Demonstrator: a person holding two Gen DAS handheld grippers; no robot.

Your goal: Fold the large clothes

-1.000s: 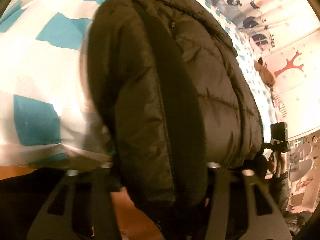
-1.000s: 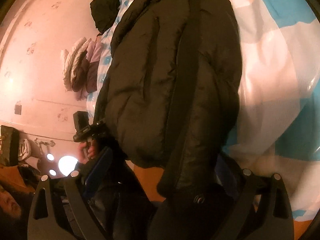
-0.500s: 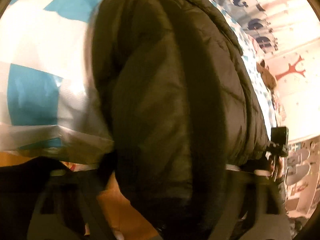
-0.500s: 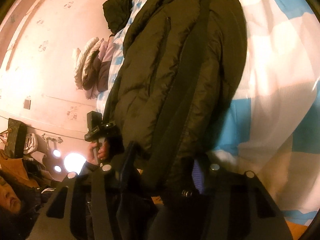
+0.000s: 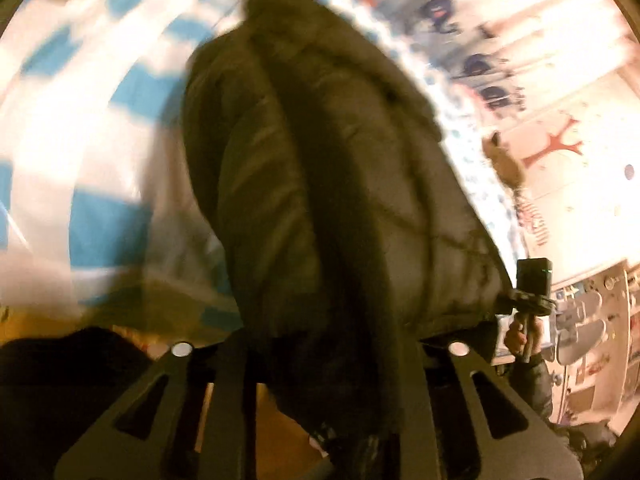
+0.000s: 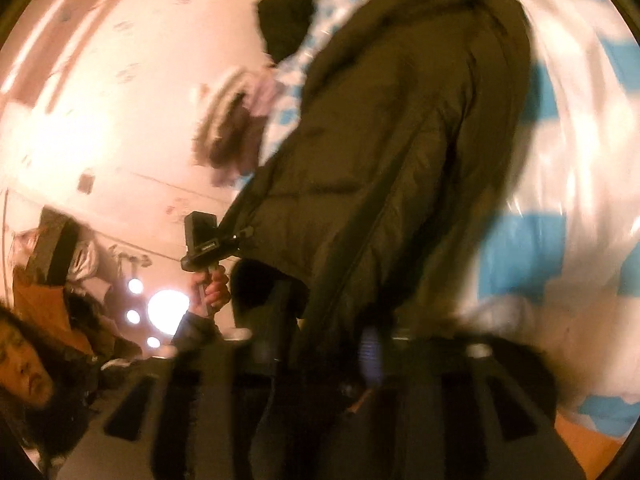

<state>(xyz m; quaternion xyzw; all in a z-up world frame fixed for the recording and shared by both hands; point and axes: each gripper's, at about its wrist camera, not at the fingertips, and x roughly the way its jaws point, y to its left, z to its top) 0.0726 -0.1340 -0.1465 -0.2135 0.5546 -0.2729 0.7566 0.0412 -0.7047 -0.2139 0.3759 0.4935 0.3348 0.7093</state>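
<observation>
Above the blue-checked bedspread [image 5: 100, 216], my left tongs [image 5: 320, 412] and right tongs [image 6: 332, 384] each pinch the dark puffer jacket [image 5: 320, 184] hem.

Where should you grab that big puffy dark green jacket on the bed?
Probably by its bottom hem, coming from the near foot of the bed. The dark olive quilted puffer jacket lies lengthwise on the blue-and-white checked bedspread, and its thin hem hangs toward both cameras, easier to pinch than the thick padded body. Both hand-held grippers seem to hold it there already.

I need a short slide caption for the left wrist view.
Left gripper holding the hem of a dark olive quilted puffer jacket over a blue-and-white checked bedcover.
</observation>
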